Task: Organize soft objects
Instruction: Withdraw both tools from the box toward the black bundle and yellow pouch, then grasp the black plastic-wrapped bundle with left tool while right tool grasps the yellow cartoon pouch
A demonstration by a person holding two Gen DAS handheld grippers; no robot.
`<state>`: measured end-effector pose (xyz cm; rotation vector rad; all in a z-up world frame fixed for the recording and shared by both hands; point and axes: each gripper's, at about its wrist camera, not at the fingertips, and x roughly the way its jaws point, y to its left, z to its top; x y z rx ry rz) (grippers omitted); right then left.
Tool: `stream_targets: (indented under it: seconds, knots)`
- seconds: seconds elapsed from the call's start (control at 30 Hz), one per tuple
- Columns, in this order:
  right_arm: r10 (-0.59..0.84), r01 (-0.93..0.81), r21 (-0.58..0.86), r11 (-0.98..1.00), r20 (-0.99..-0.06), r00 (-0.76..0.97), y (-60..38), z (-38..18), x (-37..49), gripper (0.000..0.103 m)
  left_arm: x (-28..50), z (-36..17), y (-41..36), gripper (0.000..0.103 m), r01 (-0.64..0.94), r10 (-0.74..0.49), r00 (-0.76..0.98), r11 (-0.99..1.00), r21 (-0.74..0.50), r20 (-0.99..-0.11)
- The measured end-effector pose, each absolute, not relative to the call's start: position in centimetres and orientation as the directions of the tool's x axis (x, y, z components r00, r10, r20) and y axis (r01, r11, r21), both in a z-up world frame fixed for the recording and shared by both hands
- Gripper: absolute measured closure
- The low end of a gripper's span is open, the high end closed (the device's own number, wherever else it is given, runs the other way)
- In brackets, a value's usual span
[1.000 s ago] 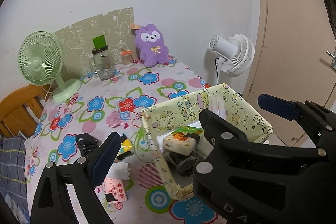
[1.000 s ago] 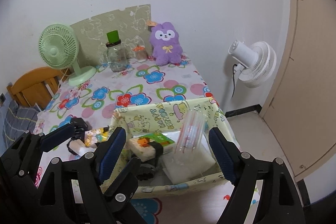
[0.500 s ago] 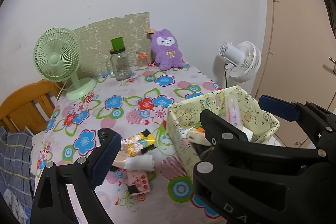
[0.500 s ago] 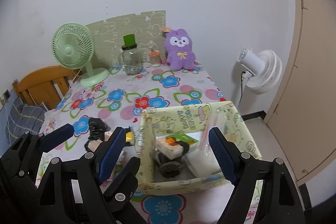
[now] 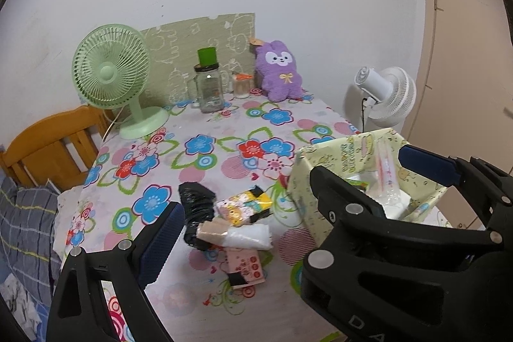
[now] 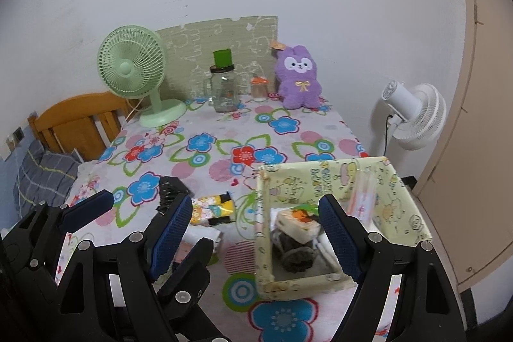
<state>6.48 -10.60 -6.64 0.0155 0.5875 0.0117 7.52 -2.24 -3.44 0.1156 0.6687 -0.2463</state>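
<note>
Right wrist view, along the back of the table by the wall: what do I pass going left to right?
Green desk fan → glass jar with green lid → small orange-lidded jar → purple plush bunny → white fan beyond the table edge.

Plush purple toy [image 6: 298,79], glass jar [image 6: 224,90], wooden chair [image 6: 77,120], glossy printed box [image 6: 336,178].

Hidden and cut-off items

In the left wrist view, the box [image 5: 333,156] interior is largely masked by a gripper arm, and its contents cannot be identified. In the right wrist view, the white packet [image 6: 202,234] is partly covered by a blue pad. The chair [image 6: 80,120] is cut by the table [image 6: 224,124].
</note>
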Motion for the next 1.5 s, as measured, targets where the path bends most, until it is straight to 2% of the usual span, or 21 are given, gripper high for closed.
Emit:
stream_targets:
  seconds: [0.73, 1.5]
  knots:
    - [0.108, -0.111, 0.030, 0.993, -0.587, 0.803, -5.6, -9.8, 9.2, 0.020, 9.2, -6.7, 2.7, 0.007, 0.163, -0.109, 0.750, 0.986, 0.022, -0.652]
    - [0.120, -0.111, 0.057, 0.992, -0.666, 0.736, -3.3, -14.0, 15.4, 0.023, 14.9, -10.9, 5.5, 0.021, 0.085, -0.061, 0.683, 0.996, -0.004, -0.728]
